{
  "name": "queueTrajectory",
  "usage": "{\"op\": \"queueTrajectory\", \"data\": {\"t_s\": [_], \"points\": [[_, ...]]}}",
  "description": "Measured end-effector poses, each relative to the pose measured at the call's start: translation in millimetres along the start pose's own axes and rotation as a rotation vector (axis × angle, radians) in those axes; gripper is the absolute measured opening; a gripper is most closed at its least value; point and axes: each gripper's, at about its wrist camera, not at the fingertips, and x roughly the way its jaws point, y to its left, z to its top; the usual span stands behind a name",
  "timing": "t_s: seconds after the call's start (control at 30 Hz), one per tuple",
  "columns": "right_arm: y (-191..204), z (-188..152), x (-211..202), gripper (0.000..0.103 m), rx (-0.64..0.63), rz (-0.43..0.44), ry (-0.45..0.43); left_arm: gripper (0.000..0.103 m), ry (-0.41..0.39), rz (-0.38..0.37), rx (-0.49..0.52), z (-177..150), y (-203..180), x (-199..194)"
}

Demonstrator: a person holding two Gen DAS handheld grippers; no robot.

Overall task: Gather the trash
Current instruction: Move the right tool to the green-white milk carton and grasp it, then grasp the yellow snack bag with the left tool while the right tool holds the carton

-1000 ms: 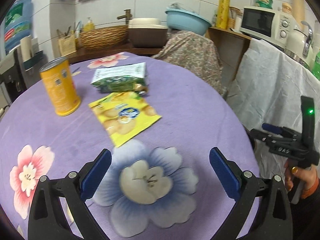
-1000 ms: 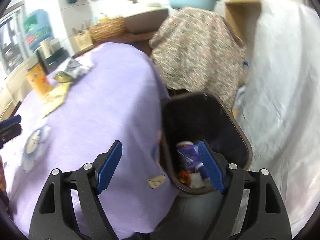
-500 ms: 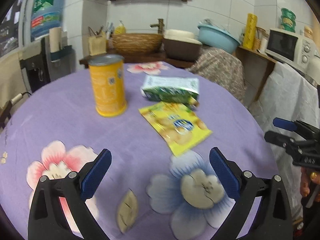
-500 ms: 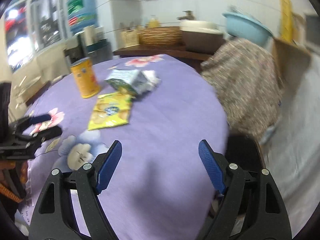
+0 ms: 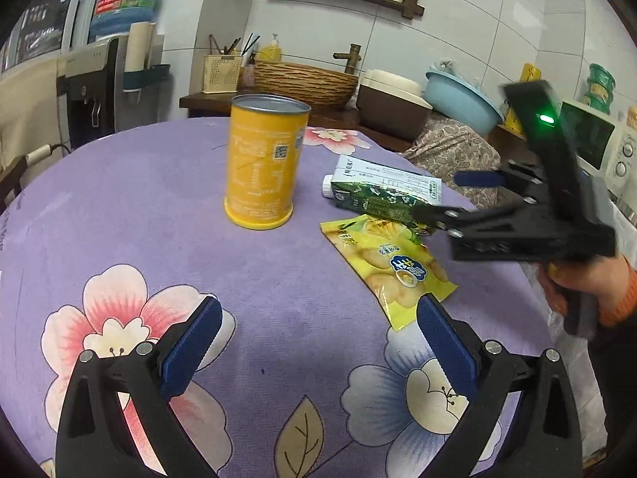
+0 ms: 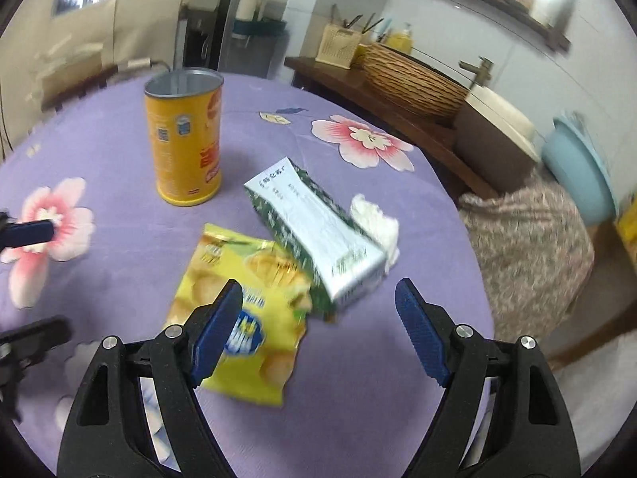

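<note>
Upright yellow can (image 5: 264,167), green carton (image 5: 384,195) on its side – flat yellow wrapper (image 5: 388,265)

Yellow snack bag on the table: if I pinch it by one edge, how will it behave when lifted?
The yellow snack bag lies flat and thin on the purple tablecloth, so it is probably empty and very light. It will likely droop rather than hold its shape. Its glossy film may slip between the pads, and its far corner lies against the green carton, which could get nudged.

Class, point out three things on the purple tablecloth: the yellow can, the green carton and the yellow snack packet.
yellow can (image 5: 260,167), left wrist view, middle of its side wall.
green carton (image 6: 318,231), right wrist view, its pale upper face.
yellow snack packet (image 5: 388,265), left wrist view, centre of its printed front.
</note>
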Motion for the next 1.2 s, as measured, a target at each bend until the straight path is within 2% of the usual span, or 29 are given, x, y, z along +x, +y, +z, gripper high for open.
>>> {"op": "queueTrajectory", "data": {"t_s": [0.17,0.27,0.37,0.4,0.47,0.5,0.67,0.87,1.03,1.2], "points": [[15.5,38.1,37.7,0.079,-0.143,-0.048,0.056,0.097,0.01,0.001,-0.017,-1.2,4.3,-1.9],[24.9,52.7,60.8,0.079,-0.247,-0.081,0.107,0.097,0.015,0.007,-0.02,-2.4,6.6,-2.1],[30.8,58.3,80.4,0.078,-0.308,-0.075,0.163,0.097,0.009,0.011,-0.024,-2.4,8.0,-4.1],[32.2,59.3,85.4,0.077,-0.32,-0.077,0.177,0.097,0.008,0.012,-0.026,-2.6,8.5,-4.7],[36.5,57.8,93.4,0.06,-0.344,-0.068,0.204,0.097,0.01,0.008,-0.028,-3.3,9.7,-4.9],[38.2,56.4,92.5,0.056,-0.355,-0.085,0.189,0.097,0.012,0.007,-0.027,-3.8,9.4,-4.7],[26.1,55.9,65.2,0.052,-0.262,-0.081,0.094,0.097,0.018,0.011,-0.017,-4.6,6.7,-3.5],[-13.6,43.9,12.2,0.052,-0.047,-0.049,-0.001,0.097,0.029,0.004,-0.012,-5.8,3.5,0.2],[-24.7,10.8,-28.6,0.052,0.017,-0.041,-0.065,0.097,0.055,-0.021,0.03,-5.6,-9.4,6.2],[-33.1,-23.0,-59.6,0.052,0.074,-0.047,-0.1,0.097,0.112,-0.044,0.135,-1.7,-39.9,18.1]]}}
